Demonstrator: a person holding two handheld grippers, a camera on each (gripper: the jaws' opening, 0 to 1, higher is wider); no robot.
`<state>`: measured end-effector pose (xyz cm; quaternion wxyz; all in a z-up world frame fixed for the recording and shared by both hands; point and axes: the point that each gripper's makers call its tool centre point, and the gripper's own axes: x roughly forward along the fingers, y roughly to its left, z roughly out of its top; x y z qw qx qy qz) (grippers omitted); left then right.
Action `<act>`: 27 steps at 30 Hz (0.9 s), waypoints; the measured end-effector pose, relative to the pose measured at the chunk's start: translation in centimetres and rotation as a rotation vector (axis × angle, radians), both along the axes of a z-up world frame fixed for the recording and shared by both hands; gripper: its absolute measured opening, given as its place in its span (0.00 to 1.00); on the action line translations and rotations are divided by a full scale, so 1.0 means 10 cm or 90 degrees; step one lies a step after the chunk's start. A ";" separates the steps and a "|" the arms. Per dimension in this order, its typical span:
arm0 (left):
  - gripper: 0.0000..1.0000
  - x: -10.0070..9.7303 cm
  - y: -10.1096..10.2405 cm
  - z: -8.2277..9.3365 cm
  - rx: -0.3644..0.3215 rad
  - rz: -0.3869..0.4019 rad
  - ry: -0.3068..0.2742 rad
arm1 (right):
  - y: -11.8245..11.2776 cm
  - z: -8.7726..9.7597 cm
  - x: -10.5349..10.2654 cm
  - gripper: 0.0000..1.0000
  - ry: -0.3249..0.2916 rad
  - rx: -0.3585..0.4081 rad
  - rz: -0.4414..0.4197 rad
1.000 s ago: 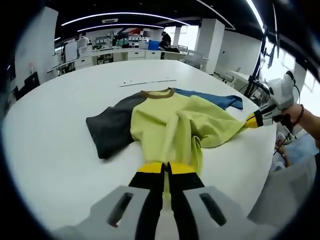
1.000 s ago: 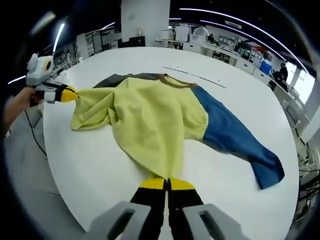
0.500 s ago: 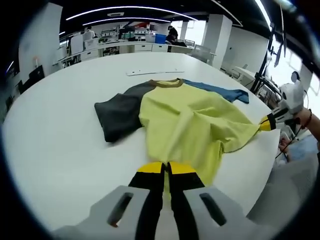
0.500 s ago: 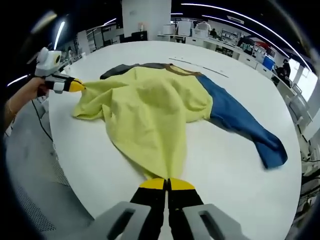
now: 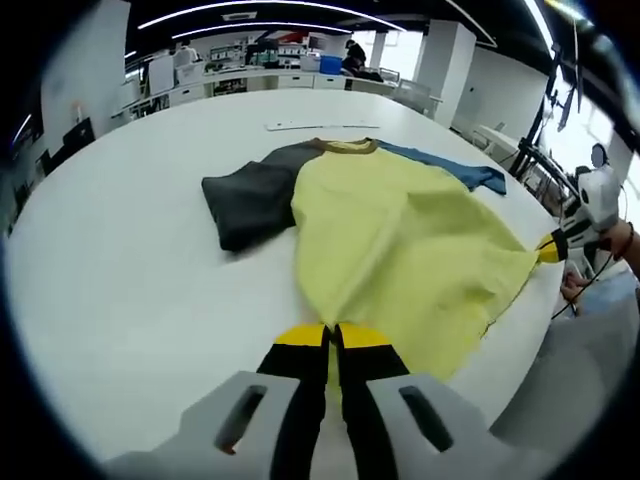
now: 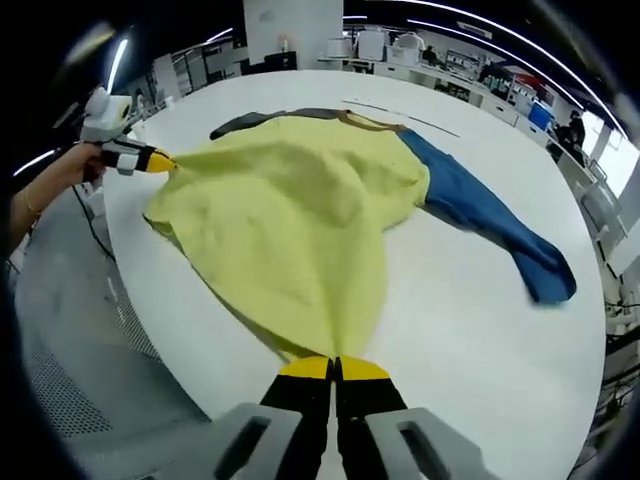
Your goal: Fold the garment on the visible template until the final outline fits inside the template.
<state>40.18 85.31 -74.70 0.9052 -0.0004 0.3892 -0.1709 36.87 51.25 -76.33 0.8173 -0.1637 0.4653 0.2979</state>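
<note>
A shirt with a yellow-green body (image 5: 400, 240), a dark grey sleeve (image 5: 250, 200), a blue sleeve (image 5: 450, 170) and a brown collar lies spread on the round white table (image 5: 120, 270). My left gripper (image 5: 333, 338) is shut on one corner of the yellow hem. My right gripper (image 6: 335, 368) is shut on the other hem corner, and it appears in the left gripper view at the far right (image 5: 548, 247). The left gripper appears at the left of the right gripper view (image 6: 160, 161). The hem is stretched between the two grippers over the table's edge. The blue sleeve (image 6: 490, 220) lies flat to the right.
A thin pale strip (image 5: 320, 126) lies on the table beyond the collar. The table's edge (image 6: 170, 320) runs close under the hem, with grey floor (image 6: 80, 340) below. Desks, shelves and people stand far back in the room.
Both grippers have pulled the hem outward and toward the table's edge. The bunched yellow body has opened out flat and the shirt has slid toward the grippers.
</note>
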 end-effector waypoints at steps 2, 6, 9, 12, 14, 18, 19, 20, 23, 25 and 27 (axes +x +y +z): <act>0.00 -0.03 -0.01 -0.01 0.001 -0.002 0.006 | -0.02 -0.01 -0.03 0.00 0.004 -0.003 -0.001; 0.00 -0.09 0.00 -0.05 0.014 -0.010 0.019 | -0.06 -0.04 -0.09 0.00 0.012 -0.004 -0.005; 0.00 -0.13 0.01 -0.06 0.009 -0.005 0.024 | -0.09 -0.06 -0.12 0.00 0.018 -0.006 -0.009; 0.00 -0.16 0.00 -0.07 -0.001 0.009 0.022 | -0.03 -0.05 -0.14 0.00 0.026 0.036 -0.018; 0.01 -0.17 0.01 -0.07 -0.005 0.016 0.020 | -0.02 -0.02 -0.15 0.02 0.039 0.065 -0.049; 0.13 -0.22 0.02 -0.04 -0.001 0.021 0.018 | -0.03 0.08 -0.17 0.15 0.040 0.063 -0.041; 0.17 -0.24 0.03 -0.03 -0.001 0.022 0.018 | -0.03 0.12 -0.15 0.16 0.038 0.073 -0.050; 0.18 -0.25 0.03 -0.02 -0.002 0.024 0.018 | -0.03 0.13 -0.14 0.16 0.038 0.080 -0.059; 0.21 -0.32 0.02 0.00 -0.013 0.033 0.022 | -0.08 0.14 -0.07 0.19 0.031 0.087 -0.097; 0.22 -0.36 0.03 -0.01 -0.014 0.035 0.025 | -0.11 0.14 -0.07 0.20 0.033 0.089 -0.113; 0.21 -0.40 0.02 -0.01 -0.011 0.036 0.028 | -0.11 0.14 -0.07 0.20 0.035 0.094 -0.123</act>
